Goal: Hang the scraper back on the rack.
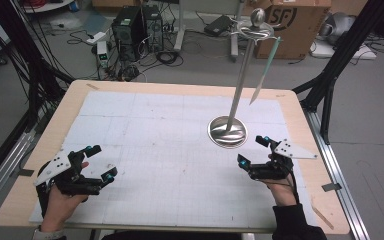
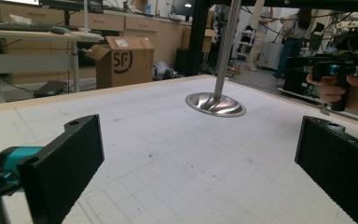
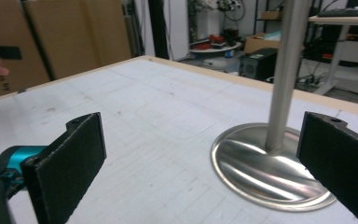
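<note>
steel stand (image 1: 227,131) rises upright just ahead-left of the right gripper (image 1: 254,151), nearer than the left gripper (image 1: 101,162); both gape wide, holding nothing

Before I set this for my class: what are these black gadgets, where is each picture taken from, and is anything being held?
A person holds a hand-operated two-jaw gripper in each hand. The high view looks down on the table: the left gripper and right gripper rest near its front edge. The other two pictures come from cameras riding on each gripper, looking along its own black jaws. On the white mat stands a metal stand with a utensil hanging from its top. Both grippers are open and hold nothing; the right one sits just beside the stand's base.
</note>
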`<move>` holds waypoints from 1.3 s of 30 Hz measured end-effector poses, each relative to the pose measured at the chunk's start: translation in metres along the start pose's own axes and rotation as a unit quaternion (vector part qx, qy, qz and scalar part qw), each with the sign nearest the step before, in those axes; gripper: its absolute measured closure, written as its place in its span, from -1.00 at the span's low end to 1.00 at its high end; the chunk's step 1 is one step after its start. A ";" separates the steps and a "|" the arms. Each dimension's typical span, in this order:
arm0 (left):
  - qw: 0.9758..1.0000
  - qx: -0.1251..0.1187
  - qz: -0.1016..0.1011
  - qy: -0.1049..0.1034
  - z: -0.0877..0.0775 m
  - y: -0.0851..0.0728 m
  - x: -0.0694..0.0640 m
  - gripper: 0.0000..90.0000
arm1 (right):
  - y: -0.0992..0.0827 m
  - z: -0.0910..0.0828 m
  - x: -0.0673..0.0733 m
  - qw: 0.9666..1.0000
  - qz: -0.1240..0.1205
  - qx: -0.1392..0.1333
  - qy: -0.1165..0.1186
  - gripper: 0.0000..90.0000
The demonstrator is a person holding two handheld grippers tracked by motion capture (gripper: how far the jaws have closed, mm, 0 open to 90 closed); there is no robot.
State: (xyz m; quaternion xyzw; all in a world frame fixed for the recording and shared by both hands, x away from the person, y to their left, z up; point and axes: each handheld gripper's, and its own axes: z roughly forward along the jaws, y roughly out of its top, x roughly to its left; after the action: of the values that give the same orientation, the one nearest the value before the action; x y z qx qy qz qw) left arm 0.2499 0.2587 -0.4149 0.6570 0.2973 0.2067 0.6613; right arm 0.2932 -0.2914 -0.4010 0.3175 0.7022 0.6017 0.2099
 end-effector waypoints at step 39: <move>1.000 0.012 0.005 -0.027 0.009 -0.006 -0.004 -0.96 | -0.024 -0.018 0.009 1.000 0.008 0.007 0.025 -0.99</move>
State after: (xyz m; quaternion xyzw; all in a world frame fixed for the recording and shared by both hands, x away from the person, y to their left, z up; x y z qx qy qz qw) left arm 0.2523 0.2493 -0.4202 0.6717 0.2783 0.1884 0.6602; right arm 0.2702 -0.2996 -0.4200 0.3089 0.7088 0.6066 0.1852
